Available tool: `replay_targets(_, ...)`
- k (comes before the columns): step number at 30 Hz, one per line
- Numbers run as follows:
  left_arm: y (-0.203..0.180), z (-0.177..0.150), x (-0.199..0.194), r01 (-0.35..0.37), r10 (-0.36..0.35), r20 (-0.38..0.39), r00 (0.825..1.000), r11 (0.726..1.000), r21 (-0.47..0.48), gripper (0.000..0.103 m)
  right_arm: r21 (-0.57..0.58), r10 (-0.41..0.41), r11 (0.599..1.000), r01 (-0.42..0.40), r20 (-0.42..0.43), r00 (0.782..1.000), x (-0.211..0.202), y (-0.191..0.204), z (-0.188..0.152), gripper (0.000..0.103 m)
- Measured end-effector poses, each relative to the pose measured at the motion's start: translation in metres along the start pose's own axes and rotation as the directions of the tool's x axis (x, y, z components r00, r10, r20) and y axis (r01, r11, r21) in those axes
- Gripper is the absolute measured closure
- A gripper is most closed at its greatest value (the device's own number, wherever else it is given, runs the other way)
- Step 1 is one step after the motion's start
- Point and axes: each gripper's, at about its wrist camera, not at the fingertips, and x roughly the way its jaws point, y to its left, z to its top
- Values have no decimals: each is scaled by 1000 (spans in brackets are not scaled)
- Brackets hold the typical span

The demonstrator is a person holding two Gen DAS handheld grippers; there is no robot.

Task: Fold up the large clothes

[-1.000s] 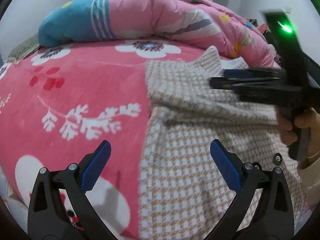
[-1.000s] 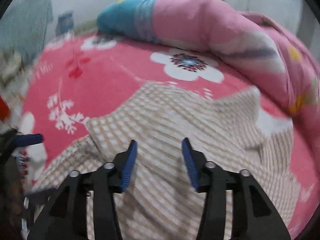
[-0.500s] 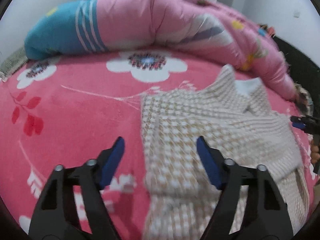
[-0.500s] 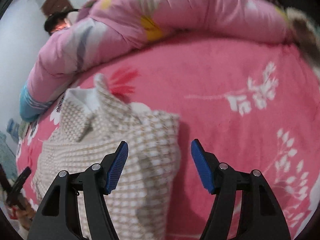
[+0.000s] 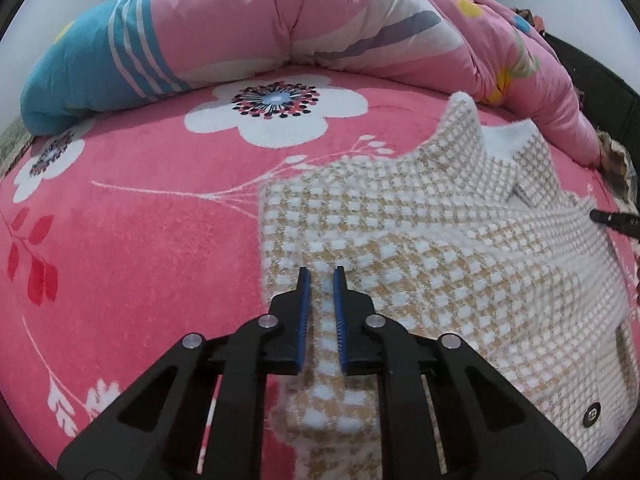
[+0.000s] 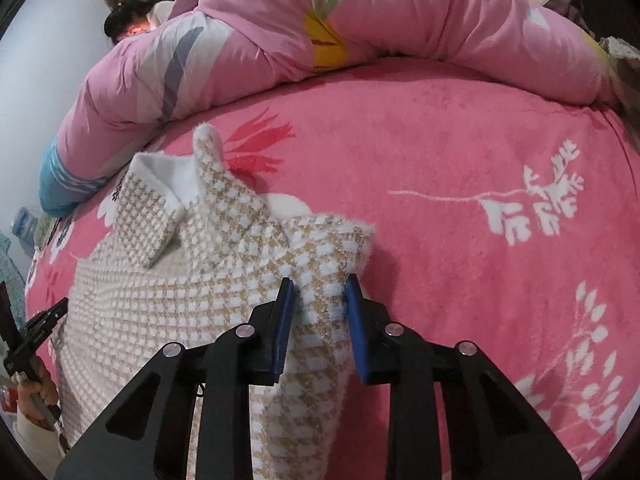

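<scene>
A beige-and-white houndstooth jacket [image 5: 440, 248] lies collar-up on the pink flowered blanket [image 5: 140, 240]. My left gripper [image 5: 320, 274] is shut on a raised fold at the jacket's left shoulder edge, with cloth pinched between the blue pads. In the right wrist view the same jacket [image 6: 180, 300] spreads to the left. My right gripper [image 6: 319, 286] is at its right shoulder corner; the jaws are closing and a bunched ridge of cloth fills the gap, touching both pads. The right gripper's tip [image 5: 616, 220] shows at the left view's right edge. The left gripper [image 6: 40, 320] and the hand [image 6: 36, 392] holding it show at the far left.
A thick pink and blue quilt [image 5: 280, 20] is heaped along the far side of the bed, also seen as the quilt [image 6: 400, 20]. A person [image 6: 132, 20] lies behind it. Bare blanket [image 6: 480, 240] stretches right of the jacket. A metal snap [image 5: 591, 414] sits on the jacket front.
Both grippers moved up the jacket toward the collar end, one to each shoulder. Their wide jaws closed onto folds of cloth. The right view swung round to the bed's right side.
</scene>
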Motion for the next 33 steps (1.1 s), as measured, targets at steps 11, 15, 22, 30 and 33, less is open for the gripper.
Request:
replay_targets(11,-7,26,-24,2,-1,134,991,1000,-7,100,35,-19,999,14,130,991,-17,-9,-8,93)
replay_targets(15,-6,22,2,-16,18,95,995,1000,-26,100,122,22,992,-41,150,988,-13,-27,-10,93)
replay_targets(22,-7,13,19,-86,85,49,995,996,5,91,90,-43,995,35,94,995,0,-24,-10,76)
replay_targets(30,-32,9,-35,40,-52,112,992,994,104,80,-209,48,978,-11,171,984,-64,42,-31,72)
replay_targets(33,-38,-11,2,-4,8,-31,999,992,129,73,-355,-52,932,68,54,997,-25,64,-50,72)
